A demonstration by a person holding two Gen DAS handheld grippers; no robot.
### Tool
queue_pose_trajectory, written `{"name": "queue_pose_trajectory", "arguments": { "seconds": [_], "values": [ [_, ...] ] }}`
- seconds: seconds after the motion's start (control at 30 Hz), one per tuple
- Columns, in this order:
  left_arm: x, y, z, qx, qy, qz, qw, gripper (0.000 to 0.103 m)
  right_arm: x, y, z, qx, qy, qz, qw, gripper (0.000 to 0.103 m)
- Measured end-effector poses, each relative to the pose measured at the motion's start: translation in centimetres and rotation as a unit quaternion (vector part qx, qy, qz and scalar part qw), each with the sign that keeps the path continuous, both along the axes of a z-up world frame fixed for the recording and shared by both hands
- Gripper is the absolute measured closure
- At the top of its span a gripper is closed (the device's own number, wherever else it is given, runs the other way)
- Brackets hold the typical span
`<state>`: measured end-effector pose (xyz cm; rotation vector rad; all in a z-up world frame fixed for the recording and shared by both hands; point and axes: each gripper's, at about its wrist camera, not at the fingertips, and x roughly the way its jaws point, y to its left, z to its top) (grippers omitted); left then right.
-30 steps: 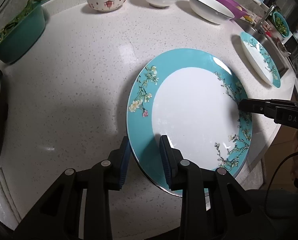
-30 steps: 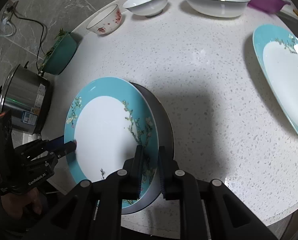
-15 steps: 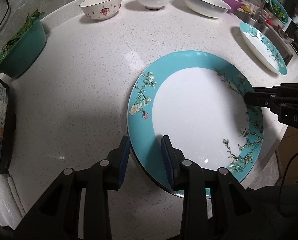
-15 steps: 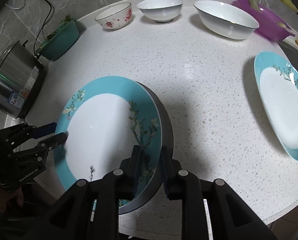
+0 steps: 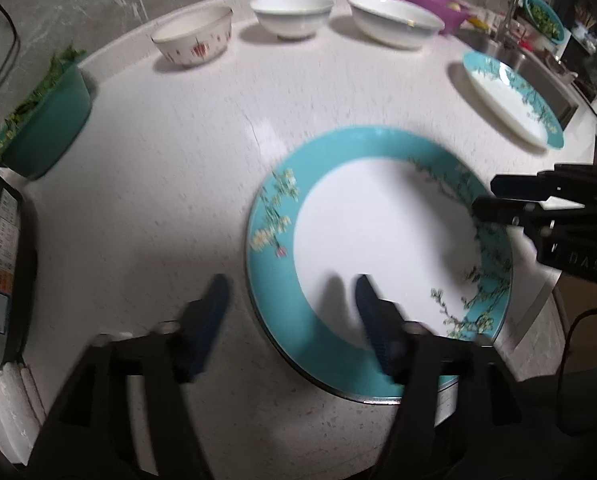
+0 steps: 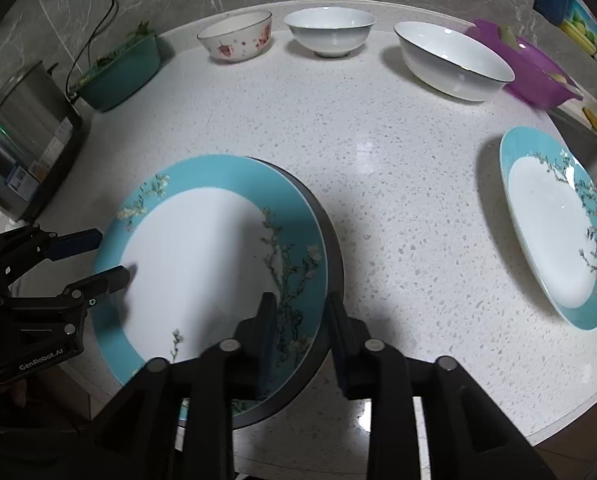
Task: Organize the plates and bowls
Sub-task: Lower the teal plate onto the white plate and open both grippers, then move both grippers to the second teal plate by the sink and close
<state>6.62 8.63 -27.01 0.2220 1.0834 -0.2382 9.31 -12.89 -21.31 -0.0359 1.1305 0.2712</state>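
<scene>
- A steel cooker (image 6: 22, 140) and a teal basin of greens (image 6: 118, 72) sit far off to the left gripper's outer side, by the wall.
- The left gripper (image 5: 288, 316) is spread wide and grips nothing; one blue finger is over the bare counter (image 5: 158, 184), the other over the near rim of the teal-rimmed plate (image 5: 378, 248).
- That plate rests on a dark plate (image 6: 330, 248) whose edge shows beyond it.
- The right gripper (image 6: 302, 336) straddles the opposite rim with a moderate gap; whether its pads touch the rim cannot be told.
- Ahead of both grippers stand a red-patterned bowl (image 6: 236, 38), a white bowl (image 6: 330, 32) and a wide white bowl (image 6: 452, 60).
- A second teal plate (image 6: 558, 236) lies well apart, to the right gripper's right.
</scene>
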Motion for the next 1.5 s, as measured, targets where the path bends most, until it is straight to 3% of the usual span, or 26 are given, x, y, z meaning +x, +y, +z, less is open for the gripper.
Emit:
{"name": "queue_pose_trajectory", "arguments": {
  "seconds": [0.07,0.13,0.2,0.33,0.53,0.73,0.87,0.97,1.03,1.13,1.2,1.5],
  "values": [
    [-0.4,0.2,1.1,-0.010,-0.021,0.002,0.9997,0.021,-0.1,-0.1,0.5,0.002,-0.011,-0.007,1.000,0.046],
    [-0.3,0.6,2.0,-0.018,-0.034,0.007,0.9992,0.005,-0.2,-0.1,1.0,0.003,-0.021,-0.013,1.000,0.030],
    [-0.3,0.9,2.9,-0.030,-0.042,0.011,0.9986,0.003,-0.3,-0.2,1.4,0.002,-0.026,-0.017,1.000,0.014],
    [0.2,0.8,4.9,-0.044,-0.059,0.012,0.9972,0.000,-0.7,-0.4,2.2,-0.002,-0.030,-0.025,0.999,0.000],
    [1.9,-1.4,6.9,-0.081,-0.048,0.007,0.9956,0.000,-1.7,-2.4,3.8,0.013,-0.044,-0.037,0.998,0.000],
    [3.6,-6.7,7.7,-0.112,-0.045,0.001,0.9927,0.000,-1.1,-8.0,5.6,0.087,-0.043,-0.042,0.994,0.000],
    [5.1,-10.9,7.9,-0.161,-0.033,0.009,0.9865,0.000,-0.4,-13.7,6.0,0.156,-0.022,-0.033,0.987,0.000],
    [7.1,-14.8,7.6,-0.185,0.006,0.005,0.9827,0.000,0.5,-19.1,6.0,0.206,-0.019,-0.042,0.978,0.000],
    [8.5,-16.9,7.4,-0.189,0.017,0.005,0.9819,0.000,1.3,-23.2,5.6,0.220,-0.005,-0.066,0.973,0.000],
    [10.9,-20.2,6.8,-0.187,0.034,0.002,0.9819,0.000,2.6,-29.3,4.8,0.271,0.011,-0.117,0.956,0.000],
    [12.3,-22.0,6.1,-0.183,0.037,0.006,0.9823,0.000,3.2,-32.5,4.3,0.286,0.018,-0.143,0.947,0.010],
    [17.1,-26.3,1.8,-0.181,0.080,0.019,0.9801,0.001,5.7,-37.0,0.8,0.287,0.058,-0.141,0.946,0.036]
  ]
}}
